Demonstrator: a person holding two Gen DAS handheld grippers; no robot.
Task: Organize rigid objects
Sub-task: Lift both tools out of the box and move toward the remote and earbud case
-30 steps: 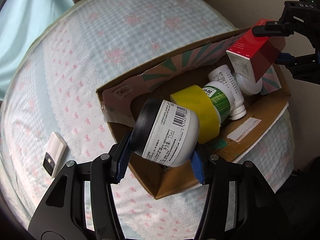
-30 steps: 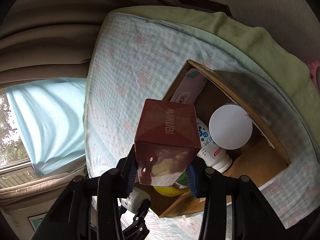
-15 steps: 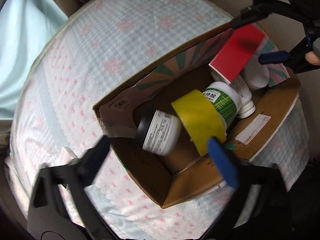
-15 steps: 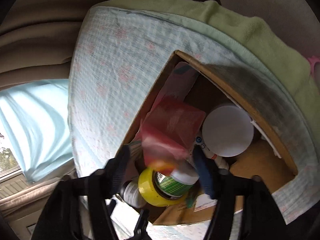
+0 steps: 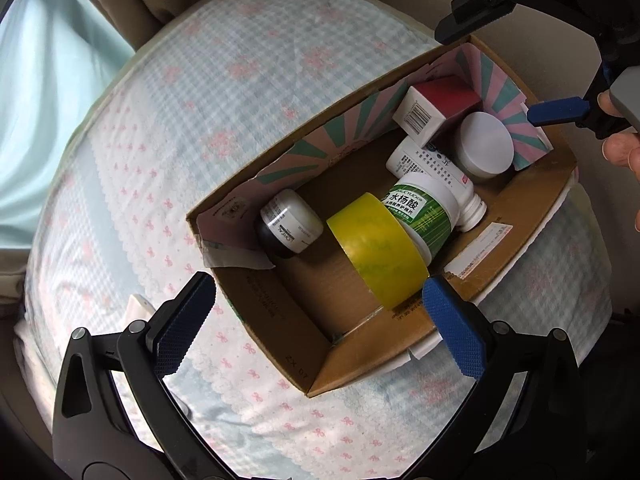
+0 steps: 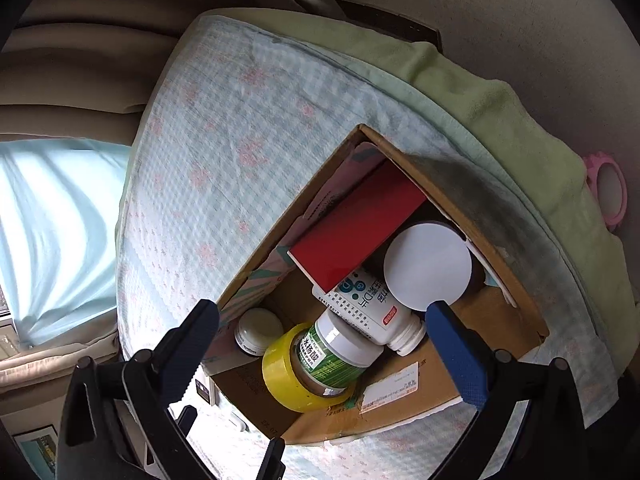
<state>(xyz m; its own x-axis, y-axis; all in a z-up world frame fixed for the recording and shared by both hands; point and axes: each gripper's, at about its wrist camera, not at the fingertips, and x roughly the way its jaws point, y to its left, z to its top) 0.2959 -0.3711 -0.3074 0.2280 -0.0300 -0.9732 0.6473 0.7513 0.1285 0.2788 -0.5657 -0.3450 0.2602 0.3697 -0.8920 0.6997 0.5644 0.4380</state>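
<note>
Both the left hand-held gripper [image 5: 316, 306] and the right hand-held gripper [image 6: 322, 334] hang released and empty over the cardboard box [image 5: 516, 208] on the bed [image 5: 240, 80], where the red box [image 6: 356, 236] half hides a white bottle [image 6: 368, 304].

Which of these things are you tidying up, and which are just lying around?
Being tidied: cardboard box holding the black-lidded jar, yellow tape roll, green-label bottle, white bottle, white-lidded jar, red box.

Lying around: small white gadget, green blanket, pink ring.
</note>
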